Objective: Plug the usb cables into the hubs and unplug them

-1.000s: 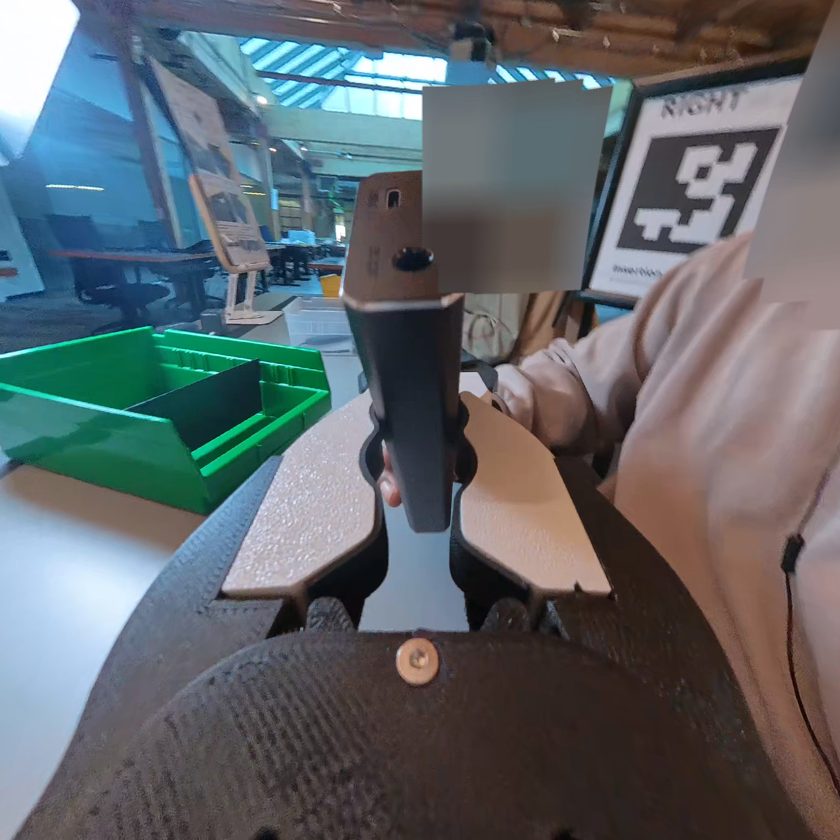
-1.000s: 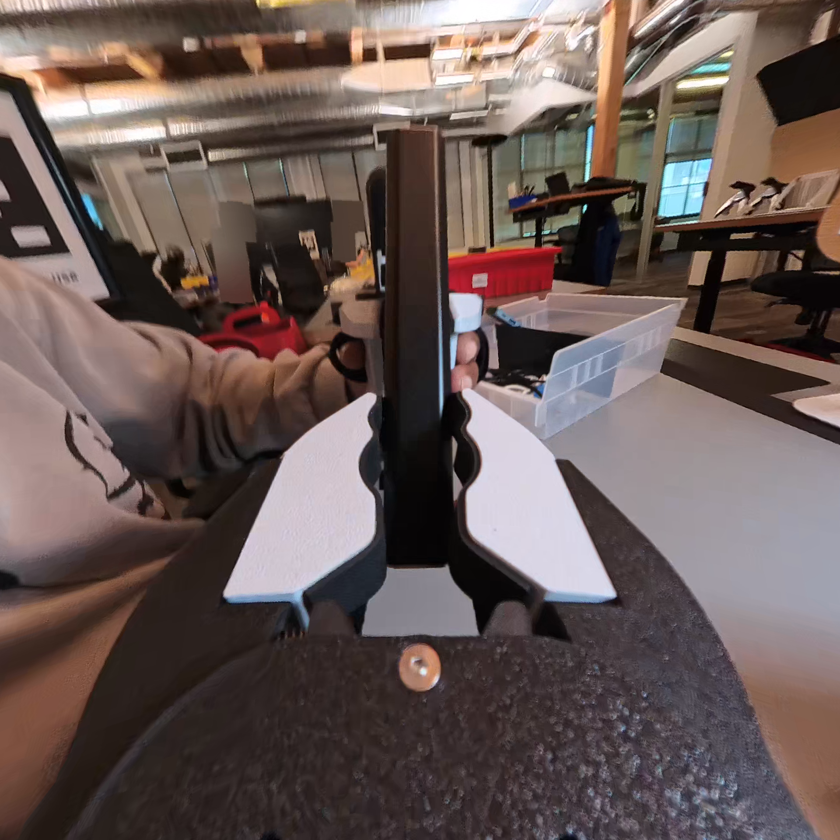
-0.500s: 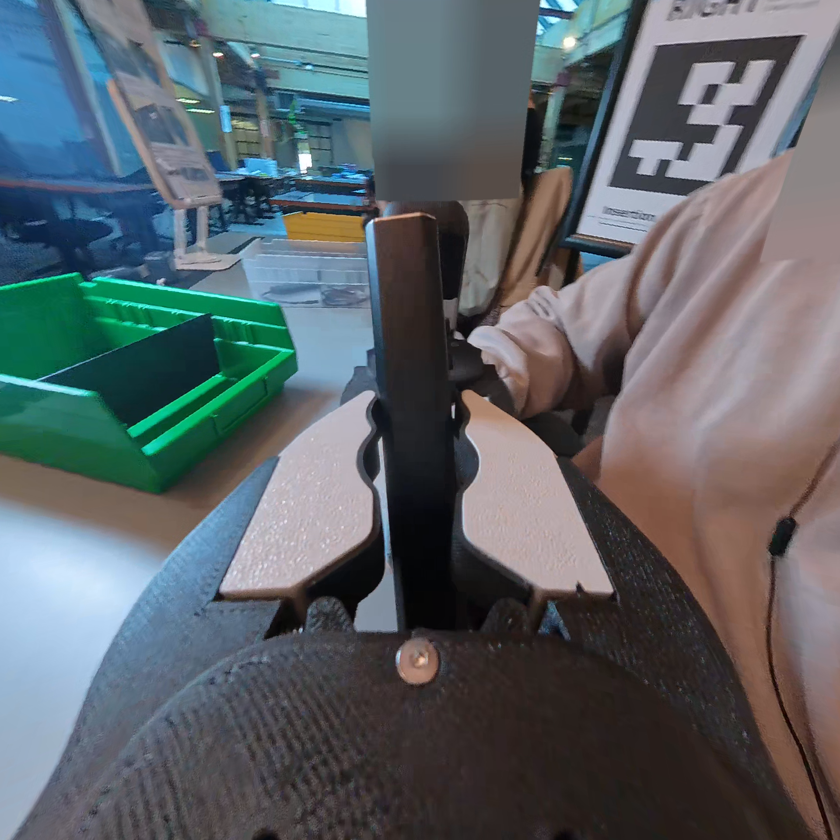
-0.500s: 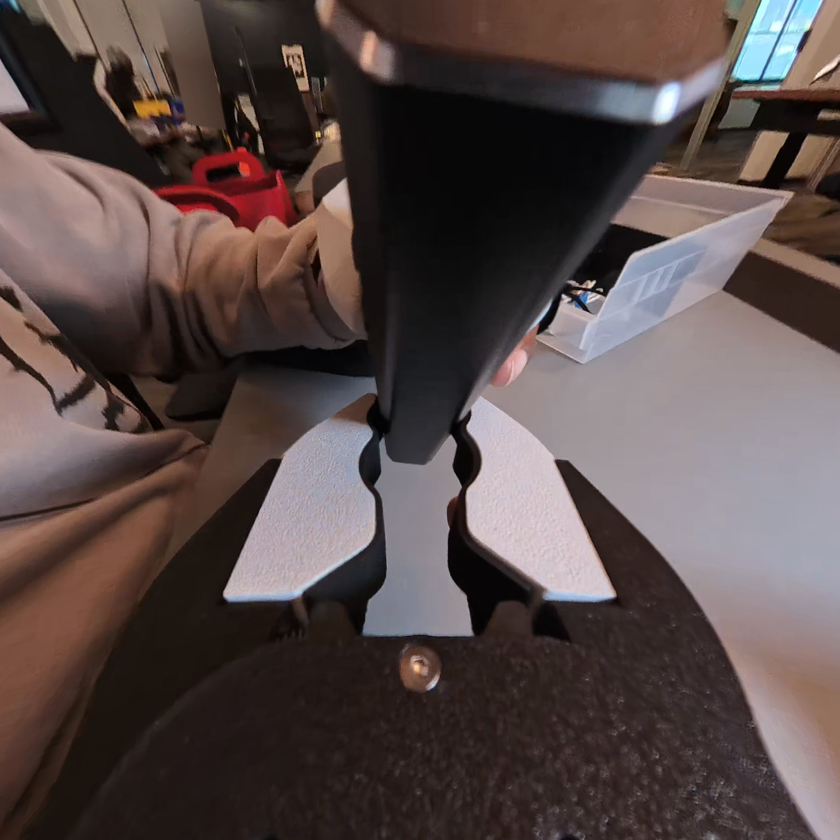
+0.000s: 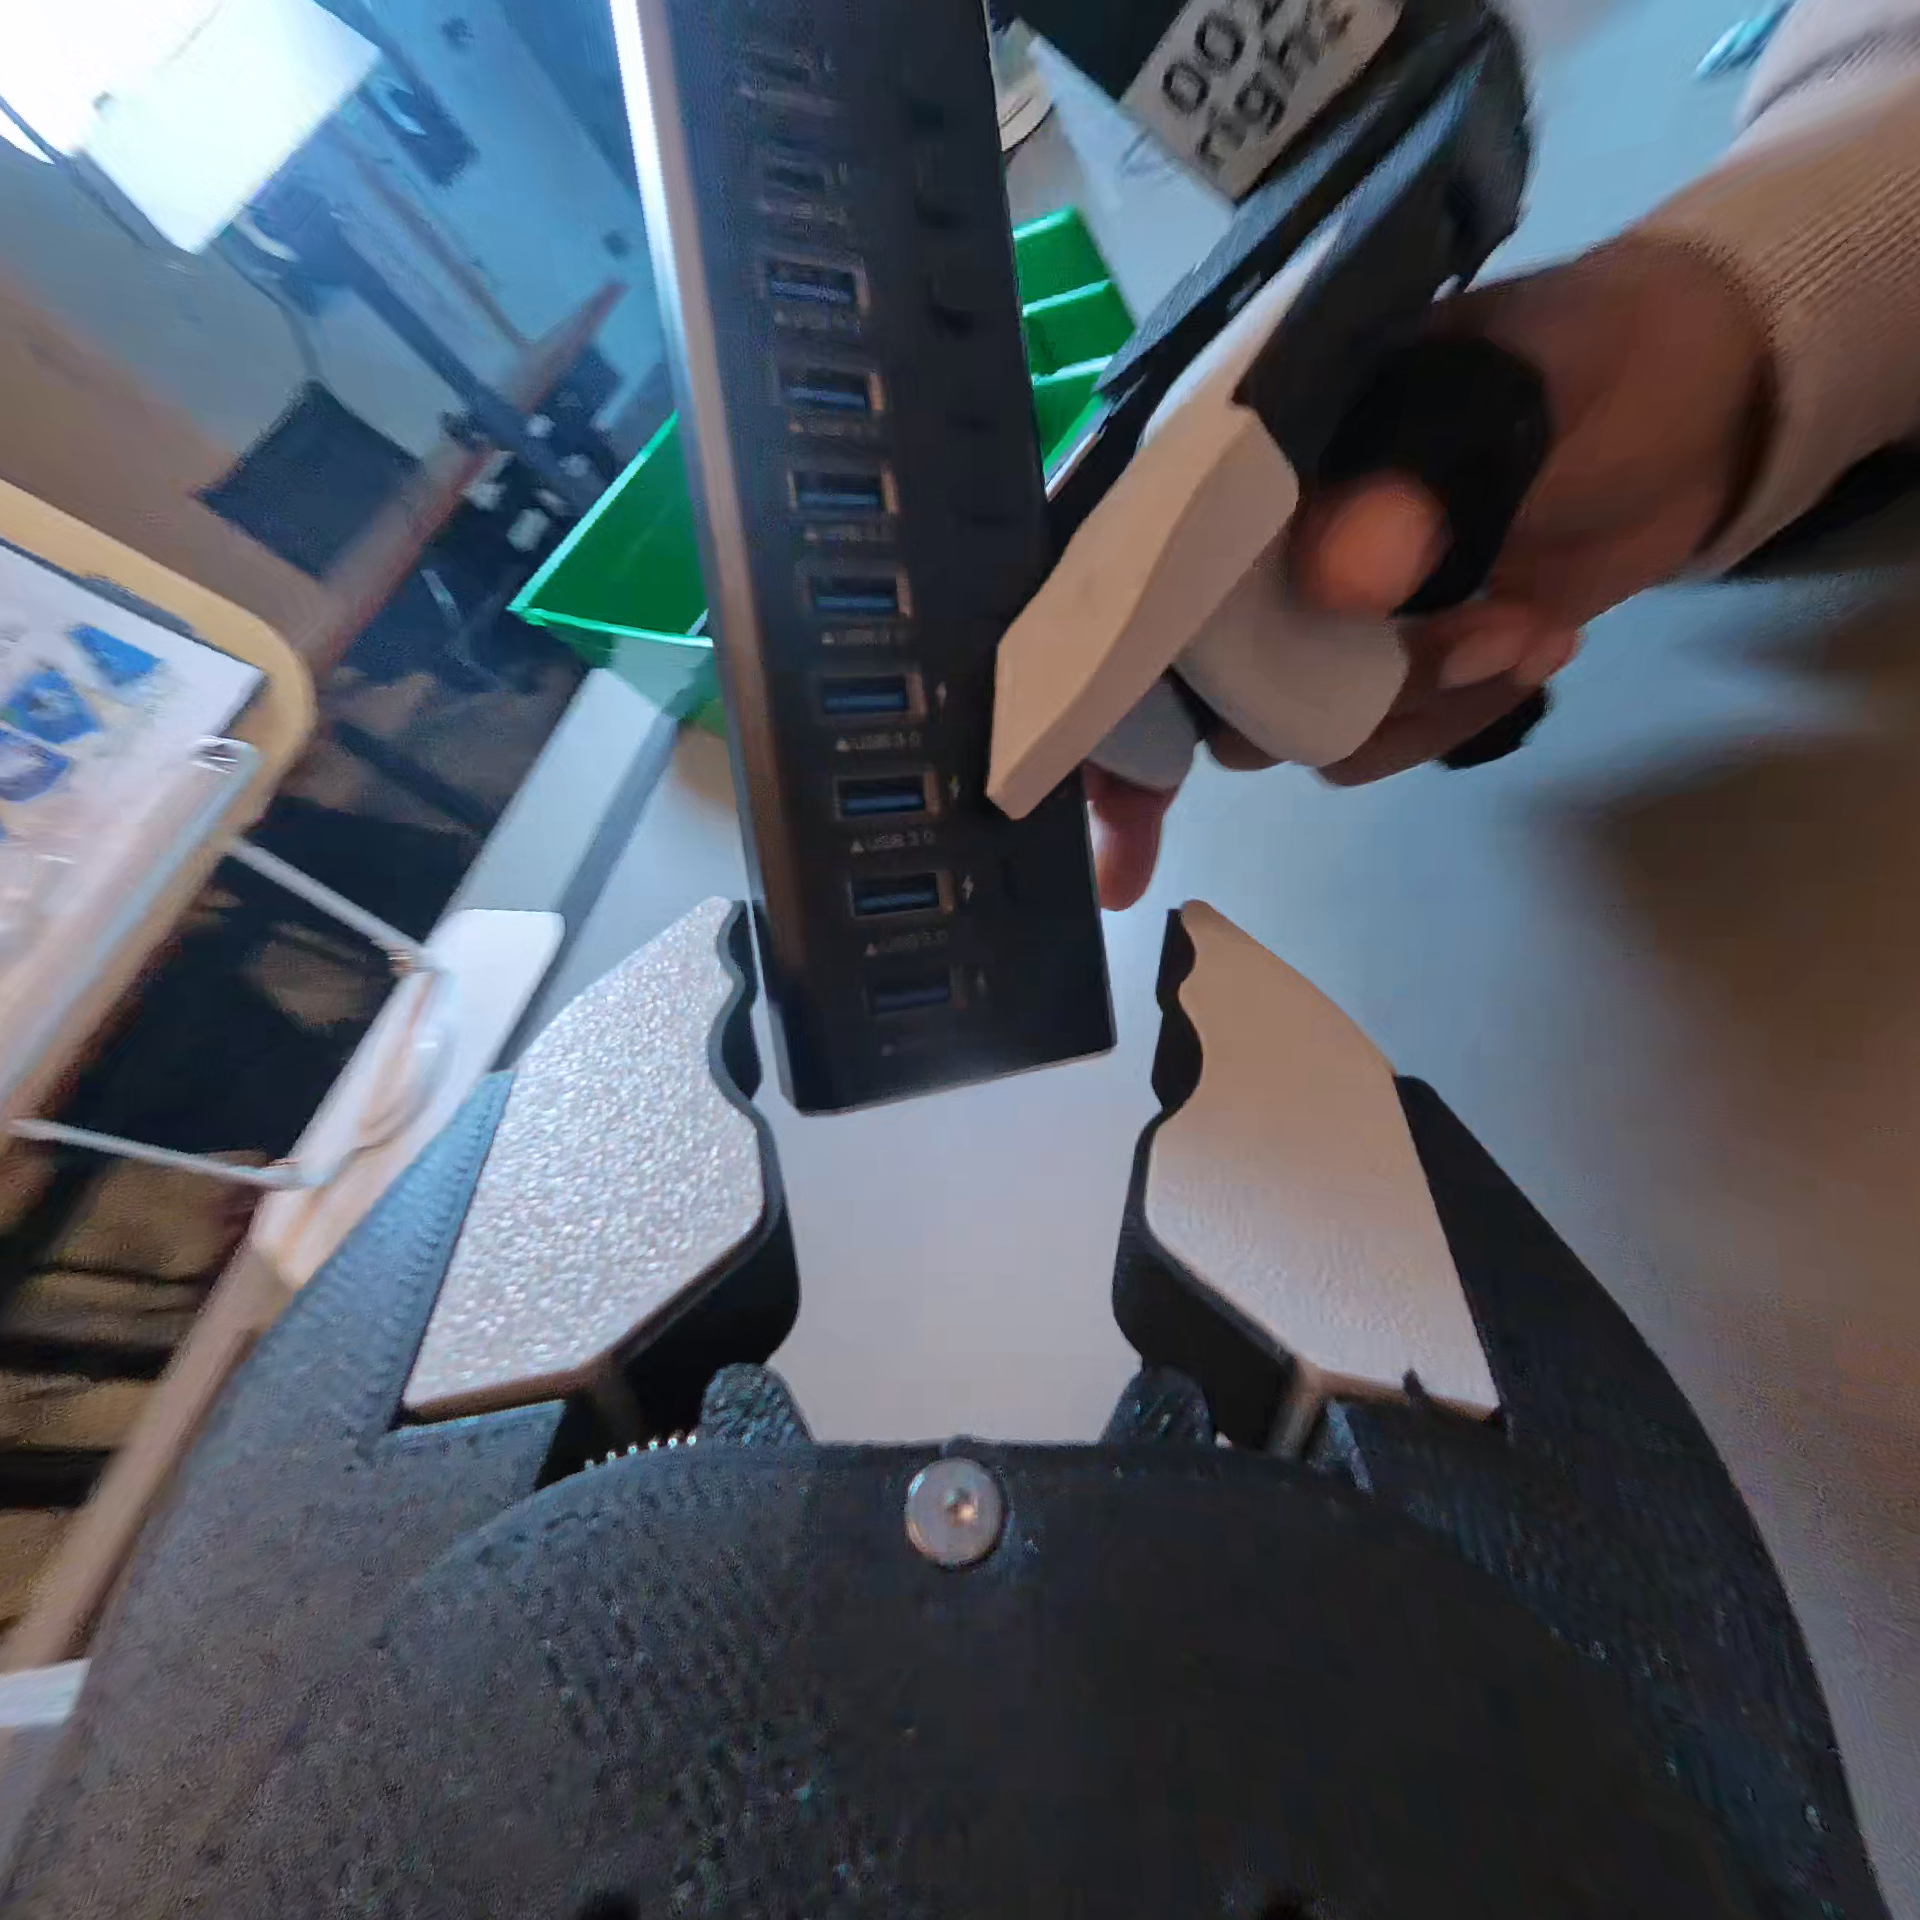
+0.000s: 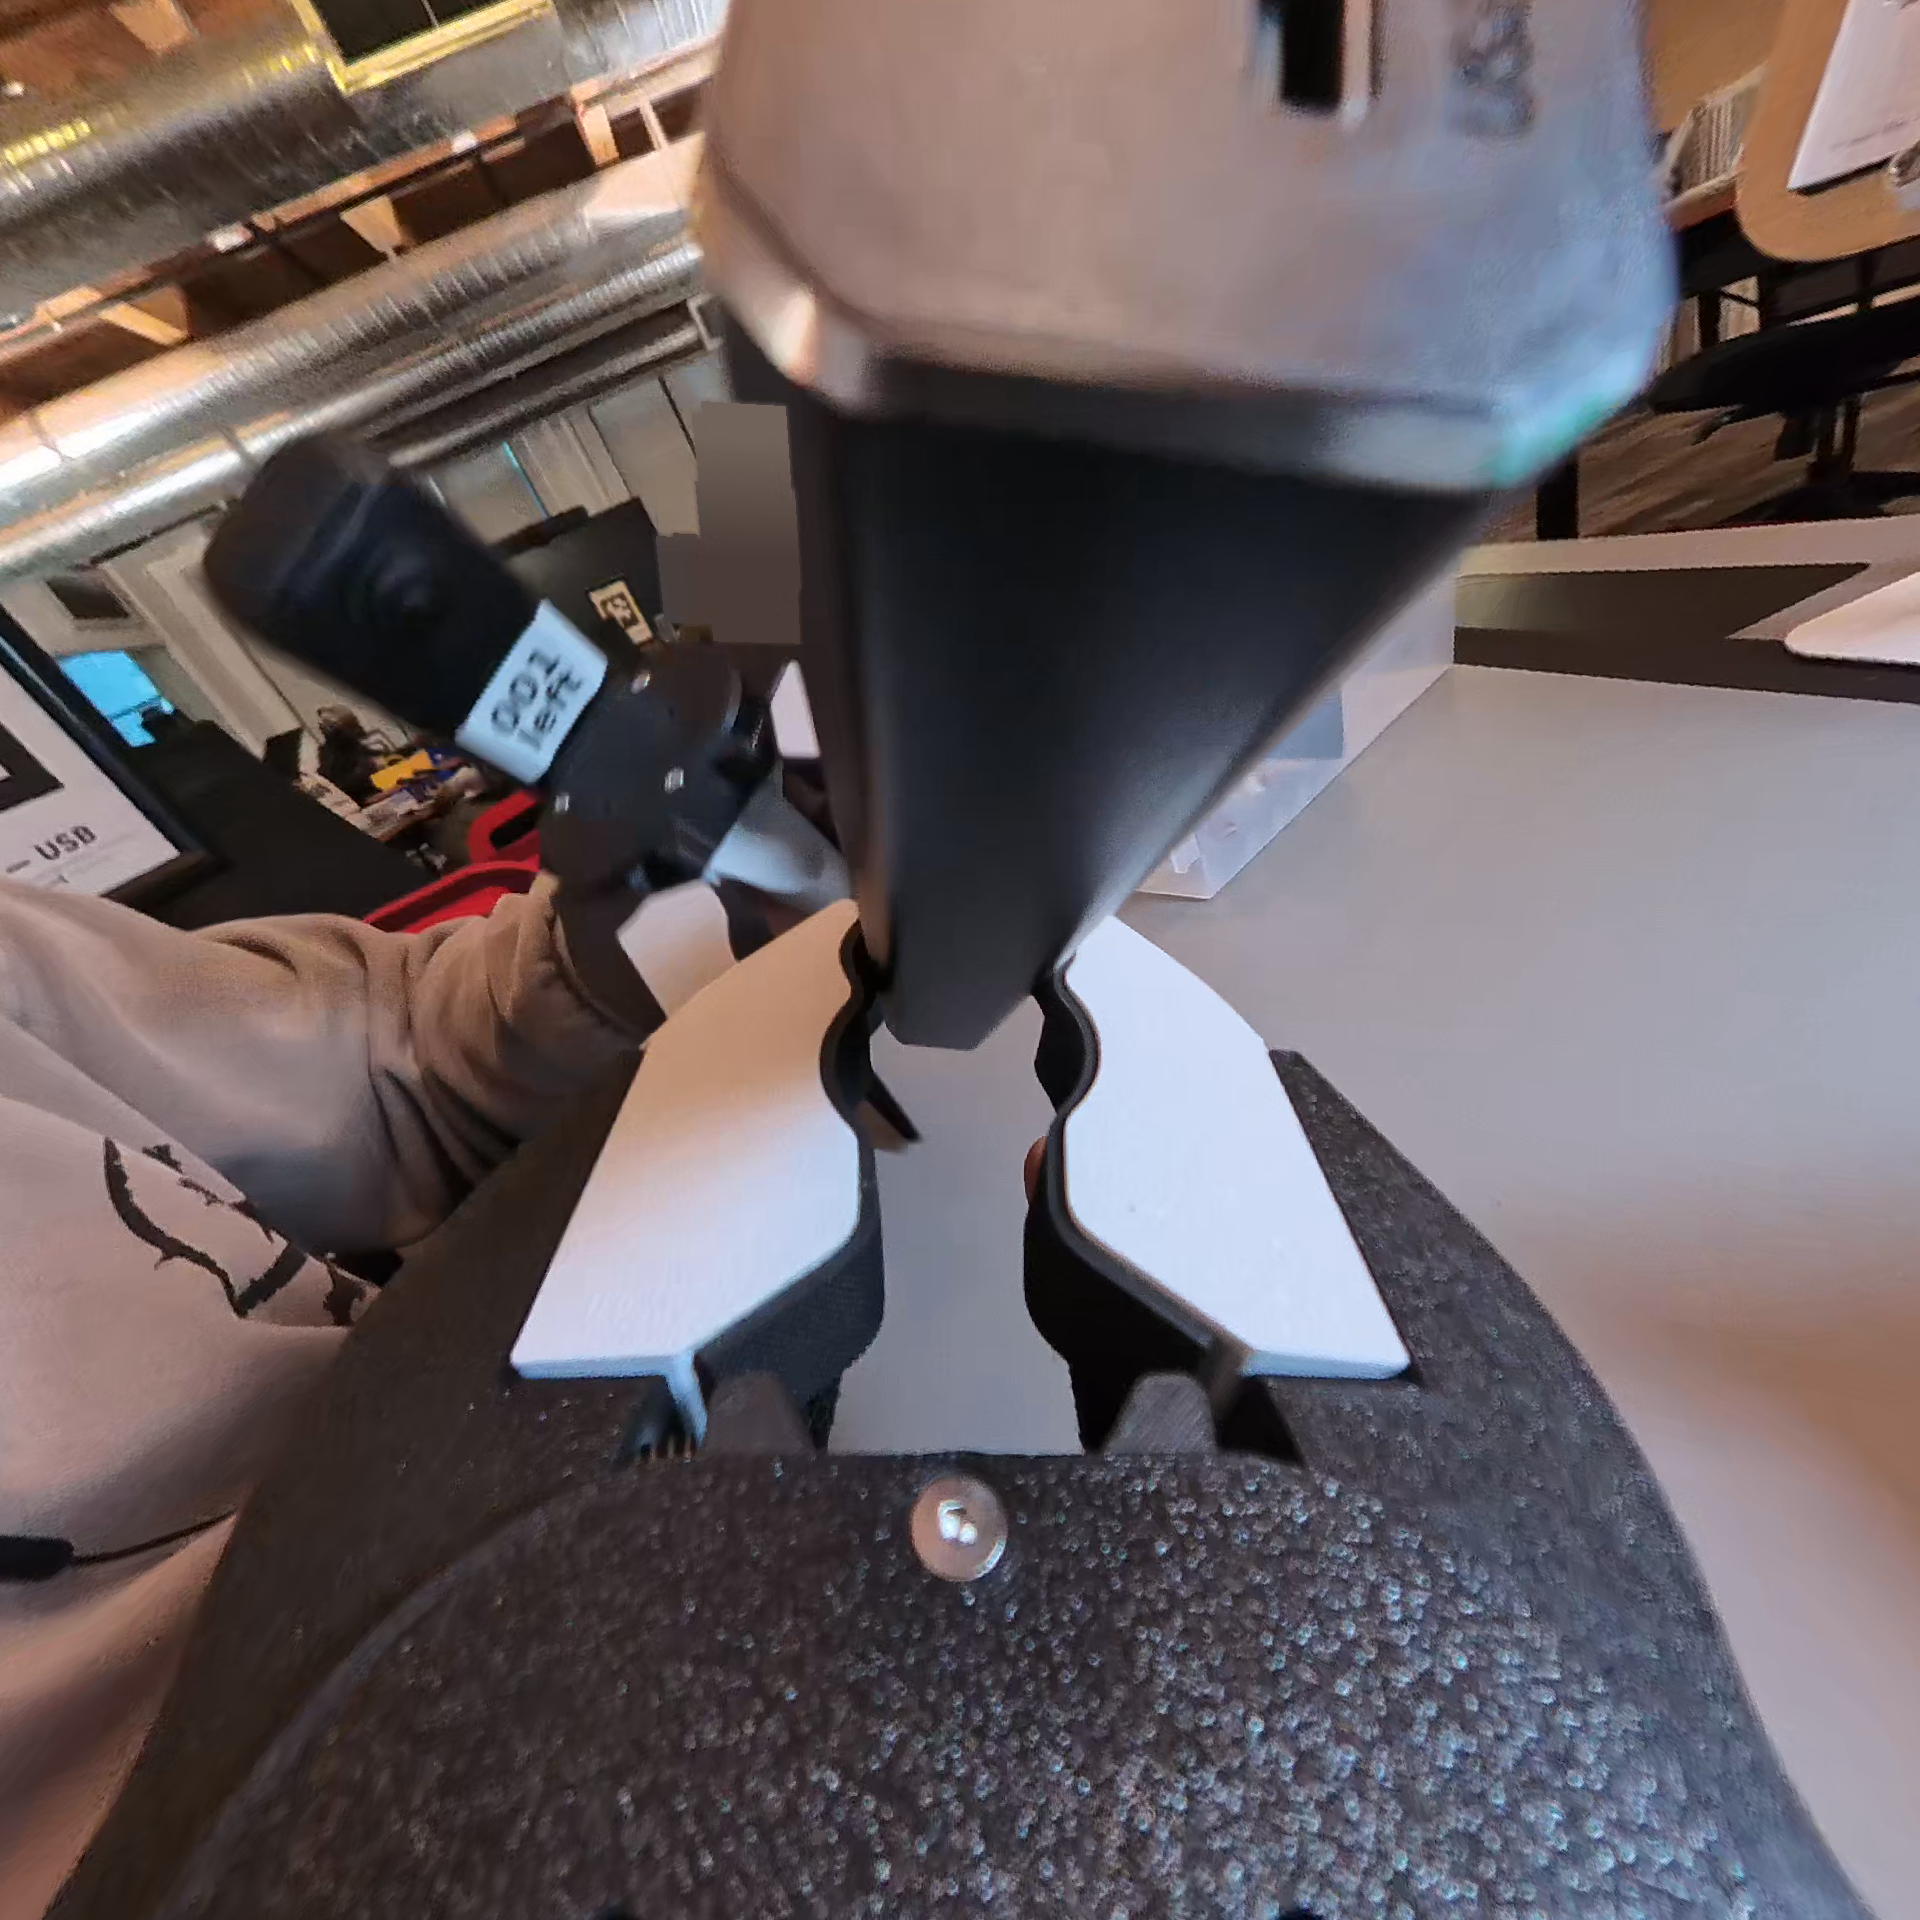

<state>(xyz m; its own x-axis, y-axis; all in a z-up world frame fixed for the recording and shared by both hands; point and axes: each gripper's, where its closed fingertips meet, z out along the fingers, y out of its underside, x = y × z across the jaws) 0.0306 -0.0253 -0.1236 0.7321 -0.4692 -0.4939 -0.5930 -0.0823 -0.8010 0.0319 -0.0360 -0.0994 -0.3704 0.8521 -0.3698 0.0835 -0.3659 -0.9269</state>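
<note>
A long black USB hub [image 5: 894, 582] with a row of several blue ports hangs upright above the grey table [image 5: 1558, 1039]. My left gripper [image 5: 956, 920] is open. The hub's lower end sits between its jaws, against the left fingertip [image 5: 717, 966] and apart from the right one. My right gripper [image 6: 956, 966] is shut on the hub [image 6: 1091, 675], which rises toward that camera. In the left wrist view its white finger [image 5: 1122, 582] presses the hub's right side, with a hand behind. No cable is plugged in.
A green bin [image 5: 623, 582] stands behind the hub. A sign on a wire stand [image 5: 104, 727] is at the left table edge. A clear plastic bin [image 6: 1299, 748] and a red container [image 6: 447, 894] sit farther back. My left gripper's body [image 6: 623, 769] is close on the left.
My left gripper has opened and let go of the hub. The right gripper keeps hold of it. Both views have tilted, and the hub's port face now turns toward the left camera.
</note>
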